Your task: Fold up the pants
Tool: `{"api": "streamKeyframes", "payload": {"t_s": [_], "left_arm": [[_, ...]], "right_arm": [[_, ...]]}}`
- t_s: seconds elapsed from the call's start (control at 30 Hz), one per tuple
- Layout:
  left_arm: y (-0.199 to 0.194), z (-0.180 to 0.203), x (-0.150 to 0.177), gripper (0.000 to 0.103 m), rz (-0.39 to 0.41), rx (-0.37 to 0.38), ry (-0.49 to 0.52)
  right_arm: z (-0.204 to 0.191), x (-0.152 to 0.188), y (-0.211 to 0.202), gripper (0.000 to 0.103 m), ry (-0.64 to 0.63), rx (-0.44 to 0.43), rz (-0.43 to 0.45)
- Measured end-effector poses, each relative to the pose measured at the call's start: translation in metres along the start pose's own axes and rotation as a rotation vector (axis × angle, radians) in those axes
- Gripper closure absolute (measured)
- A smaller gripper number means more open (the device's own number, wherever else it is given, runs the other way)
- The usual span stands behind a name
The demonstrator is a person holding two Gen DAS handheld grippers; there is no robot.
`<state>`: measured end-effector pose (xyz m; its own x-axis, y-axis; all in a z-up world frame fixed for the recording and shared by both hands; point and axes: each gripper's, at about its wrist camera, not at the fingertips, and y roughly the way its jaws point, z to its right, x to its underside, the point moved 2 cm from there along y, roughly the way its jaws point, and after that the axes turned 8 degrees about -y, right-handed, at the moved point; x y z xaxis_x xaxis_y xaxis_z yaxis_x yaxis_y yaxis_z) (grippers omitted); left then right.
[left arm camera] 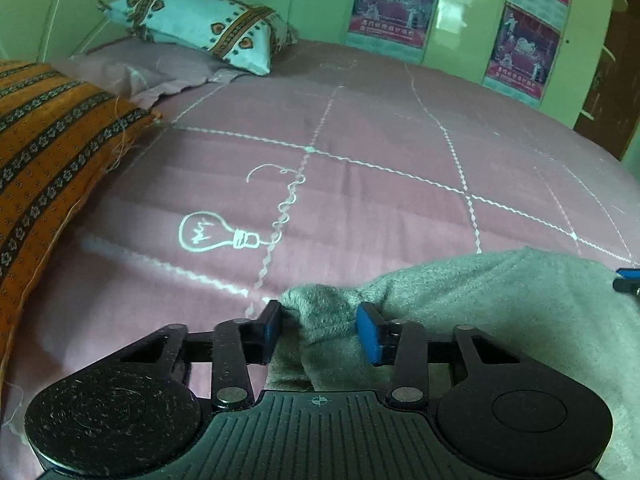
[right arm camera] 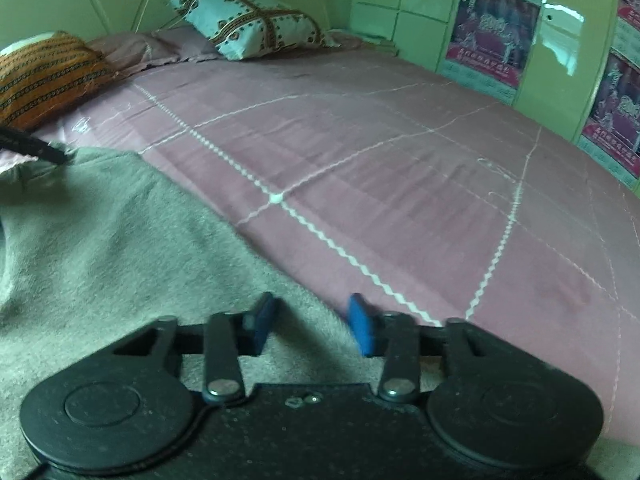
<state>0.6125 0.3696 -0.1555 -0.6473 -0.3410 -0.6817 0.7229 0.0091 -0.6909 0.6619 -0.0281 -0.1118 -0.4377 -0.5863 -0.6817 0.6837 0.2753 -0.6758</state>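
Note:
Grey fleece pants [left arm camera: 500, 300] lie on the pink bedsheet [left arm camera: 360, 200] at the near edge. My left gripper [left arm camera: 320, 320] is open, its blue pads on either side of a bunched corner of the pants. The right gripper's tip [left arm camera: 628, 282] shows at the right edge. In the right wrist view the pants [right arm camera: 120, 248] spread to the left, and my right gripper [right arm camera: 312, 320] is open over their edge, holding nothing. The left gripper's tip [right arm camera: 36, 148] shows at the far left.
An orange striped pillow [left arm camera: 48, 152] lies at the left. A white patterned pillow [left arm camera: 208, 28] sits at the head of the bed. Green cabinets with posters [left arm camera: 520, 32] line the far side. The sheet has a light-bulb drawing [left arm camera: 216, 234].

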Motion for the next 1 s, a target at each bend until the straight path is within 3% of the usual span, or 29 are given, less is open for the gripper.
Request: {"api": "streamKeyframes", "payload": {"t_s": [0.2, 0.37, 0.5, 0.63, 0.8, 0.9, 1.0], "left_arm": [[-0.037, -0.007, 0.001, 0.077, 0.103, 0.089, -0.004], [-0.107, -0.014, 0.006, 0.078, 0.238, 0.196, 0.018], [-0.165, -0.023, 0.027, 0.08, 0.277, 0.242, 0.06], [-0.208, -0.035, 0.067, 0.081, 0.283, 0.269, 0.036], [-0.232, -0.052, 0.139, 0.082, 0.206, 0.199, -0.011], [-0.244, -0.067, 0.173, 0.082, 0.149, 0.118, -0.08], [-0.26, -0.075, 0.184, 0.082, 0.142, 0.119, -0.182]], "right_arm": [[-0.01, -0.008, -0.045, 0.103, 0.002, 0.029, 0.055], [-0.035, -0.007, -0.122, 0.103, -0.04, 0.057, 0.138], [-0.072, 0.007, -0.185, 0.103, -0.11, 0.084, 0.18], [-0.124, 0.038, -0.232, 0.103, -0.191, 0.116, 0.184], [-0.188, 0.101, -0.247, 0.1, -0.233, 0.137, 0.133], [-0.21, 0.131, -0.256, 0.094, -0.158, 0.117, 0.117], [-0.207, 0.141, -0.267, 0.093, -0.027, 0.115, 0.119]]}}
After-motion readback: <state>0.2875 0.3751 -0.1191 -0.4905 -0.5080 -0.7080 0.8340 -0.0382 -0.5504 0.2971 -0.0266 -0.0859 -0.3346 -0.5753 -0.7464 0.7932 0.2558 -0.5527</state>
